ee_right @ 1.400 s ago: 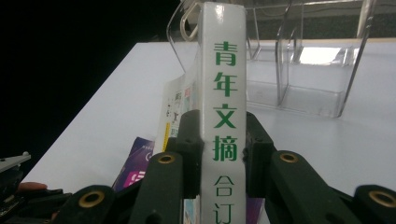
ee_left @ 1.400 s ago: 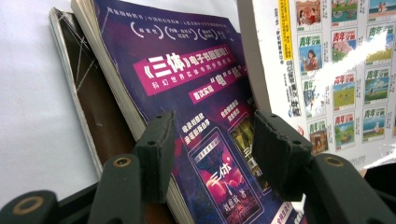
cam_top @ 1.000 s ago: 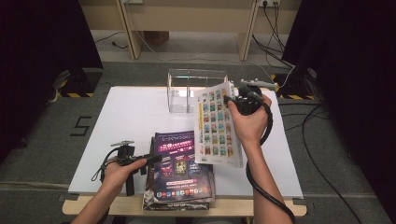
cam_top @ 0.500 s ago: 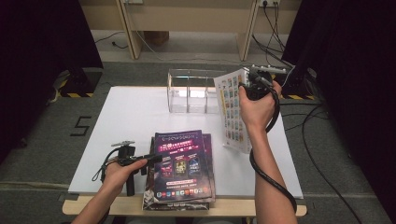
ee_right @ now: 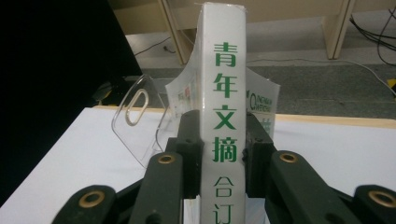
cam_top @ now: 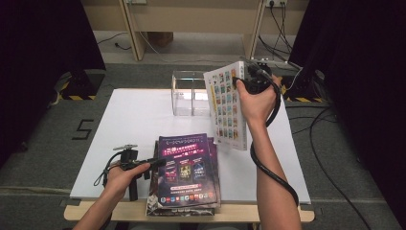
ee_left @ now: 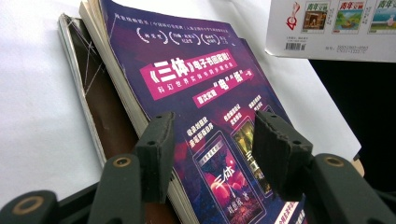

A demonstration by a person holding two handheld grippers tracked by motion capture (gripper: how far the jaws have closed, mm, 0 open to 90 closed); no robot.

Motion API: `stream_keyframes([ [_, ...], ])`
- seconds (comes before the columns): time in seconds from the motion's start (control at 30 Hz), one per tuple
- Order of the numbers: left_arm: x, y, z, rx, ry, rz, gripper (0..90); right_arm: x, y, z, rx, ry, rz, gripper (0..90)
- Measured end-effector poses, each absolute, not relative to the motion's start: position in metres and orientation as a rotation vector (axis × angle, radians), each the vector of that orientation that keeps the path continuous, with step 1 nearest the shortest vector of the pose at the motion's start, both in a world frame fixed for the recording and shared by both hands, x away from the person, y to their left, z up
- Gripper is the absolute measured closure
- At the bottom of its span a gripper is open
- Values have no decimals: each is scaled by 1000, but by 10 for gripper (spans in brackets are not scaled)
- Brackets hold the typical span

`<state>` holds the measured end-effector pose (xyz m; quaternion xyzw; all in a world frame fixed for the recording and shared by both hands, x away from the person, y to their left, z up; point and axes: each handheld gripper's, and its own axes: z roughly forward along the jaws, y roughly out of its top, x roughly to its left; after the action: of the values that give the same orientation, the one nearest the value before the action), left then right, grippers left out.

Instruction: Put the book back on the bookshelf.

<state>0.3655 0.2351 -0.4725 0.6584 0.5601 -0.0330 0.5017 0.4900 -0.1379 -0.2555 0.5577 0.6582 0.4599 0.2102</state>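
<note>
The right gripper (cam_top: 245, 80) clamps the spine of a thick white book (cam_top: 226, 106), both pads pressed flat on it, and holds it upright in the air above the far right part of the white desk (cam_top: 129, 120), just beside a clear acrylic holder (cam_top: 189, 93). The left gripper (cam_top: 160, 162) hovers with its jaws wide apart and nothing between them, at the left edge of a stack of purple magazines (cam_top: 189, 167) lying at the near edge of the desk.
</note>
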Motion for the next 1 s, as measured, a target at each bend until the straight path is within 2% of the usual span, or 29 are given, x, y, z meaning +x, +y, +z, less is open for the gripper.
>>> stream_keyframes([
  [0.33,366,237,-472,1584,1355,-80,482,510,-123,-248,1505,1902,1362,737],
  [0.6,366,235,-474,1586,1357,-86,483,539,-137,-262,1534,1848,1289,737],
  [1.0,365,234,-474,1584,1358,-91,483,538,-152,-272,1592,1730,1224,737],
])
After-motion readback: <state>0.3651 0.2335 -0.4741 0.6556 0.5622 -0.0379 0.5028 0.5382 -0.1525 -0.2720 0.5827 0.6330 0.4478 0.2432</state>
